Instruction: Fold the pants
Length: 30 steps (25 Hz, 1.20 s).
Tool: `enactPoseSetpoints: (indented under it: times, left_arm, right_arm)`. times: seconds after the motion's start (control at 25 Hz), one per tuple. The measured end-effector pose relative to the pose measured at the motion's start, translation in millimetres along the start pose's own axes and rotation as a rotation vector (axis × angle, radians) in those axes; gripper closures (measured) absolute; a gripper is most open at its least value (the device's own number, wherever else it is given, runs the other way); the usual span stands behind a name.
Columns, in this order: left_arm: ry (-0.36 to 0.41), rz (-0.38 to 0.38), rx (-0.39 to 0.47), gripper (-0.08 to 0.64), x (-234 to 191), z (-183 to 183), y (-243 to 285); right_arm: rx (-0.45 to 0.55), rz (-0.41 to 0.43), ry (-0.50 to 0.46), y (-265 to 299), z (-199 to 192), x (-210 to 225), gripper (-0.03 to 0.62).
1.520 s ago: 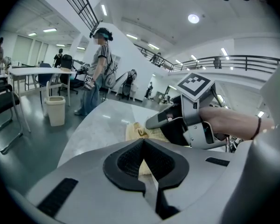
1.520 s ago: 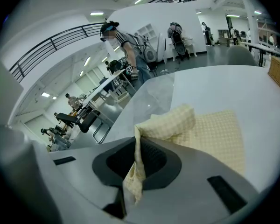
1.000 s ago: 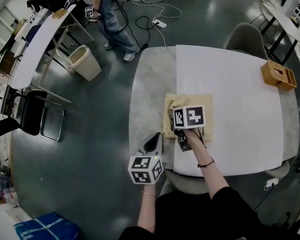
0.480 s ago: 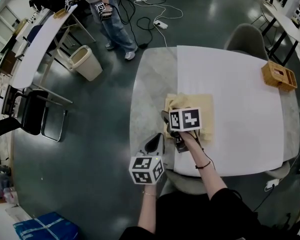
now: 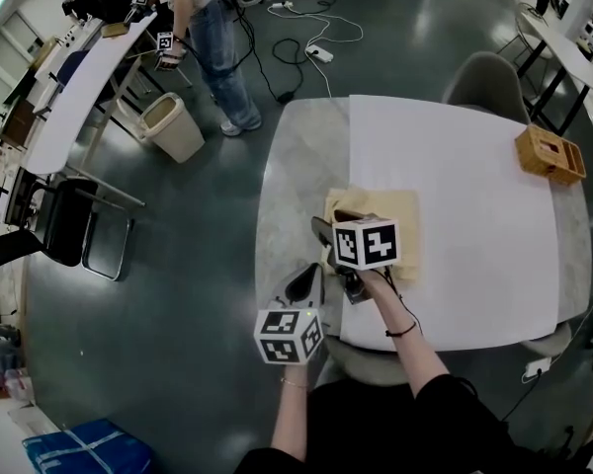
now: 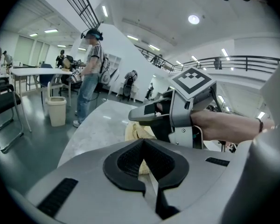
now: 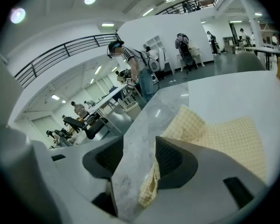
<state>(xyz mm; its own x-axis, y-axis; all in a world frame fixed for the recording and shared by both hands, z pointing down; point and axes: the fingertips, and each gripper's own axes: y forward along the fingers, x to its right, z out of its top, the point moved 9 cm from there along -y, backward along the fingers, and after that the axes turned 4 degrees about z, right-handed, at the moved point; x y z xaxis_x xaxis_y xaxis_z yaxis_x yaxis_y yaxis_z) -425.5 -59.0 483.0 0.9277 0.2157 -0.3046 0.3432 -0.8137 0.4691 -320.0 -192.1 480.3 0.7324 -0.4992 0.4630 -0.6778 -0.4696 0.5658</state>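
Pants (image 5: 385, 203): pale yellow check, lying as a squarish folded bundle on the worktop (image 5: 465, 196), astride the line where the grey marble strip meets the white cover. Far-left corner of the bundle humps up, not flat.

Right tongs (image 5: 328, 233): jaws have just been opening and now stand wide apart. In the right gripper view (image 7: 139, 157) bare marble shows between them; a ragged edge of the check cloth (image 7: 224, 139) hangs just beside the inner face of the right-hand jaw, not pinched.

Left tongs (image 5: 301, 282): jaws drawn together, nothing in them; in the left gripper view (image 6: 144, 164) only a narrow slit shows.

Risks, as I judge them:
- that loose edge lies so close to the open jaw that pulling away could catch it and drag the top layer off its fold
- the humped corner may spring back by itself, since nothing presses on it
- a sideways brush from the tongs could skew the stack

Pose: right forearm reaches out from the body over the near edge, wrist tipped forward and down, marker cube uppermost, jaws aimed at the bundle's near-left corner. Left hand low at the near edge of the worktop, tongs pointing forward and slightly down toward the bundle, apart from the cloth
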Motion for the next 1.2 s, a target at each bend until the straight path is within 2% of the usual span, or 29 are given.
enactPoseSetpoints:
  times: [0.16,0.24,0.4,0.52,0.84,1.2]
  left_arm:
    - [0.011,0.004,0.012,0.546,7.2,5.5,0.9]
    - [0.015,0.007,0.021,0.546,11.7,8.2,0.0]
    - [0.026,0.015,0.041,0.546,19.0,12.2,-1.8]
    - [0.040,0.018,0.067,0.546,25.6,17.5,-3.4]
    - [0.125,0.013,0.142,0.546,53.2,42.8,-10.3]
    - [0.209,0.021,0.245,0.546,86.3,69.4,-37.7]
  right_arm:
    - [0.061,0.099,0.002,-15.0,1.8,3.0,0.403]
    - [0.090,0.137,-0.012,-26.0,1.8,5.3,0.443]
    - [0.111,0.145,-0.052,-52.2,-2.1,17.9,0.527]
    - [0.139,0.173,-0.065,-72.8,-2.5,27.9,0.559]
    - [0.233,0.238,-0.148,-134.3,1.9,37.8,0.577]
    - [0.345,0.267,-0.188,-209.7,2.4,39.6,0.577]
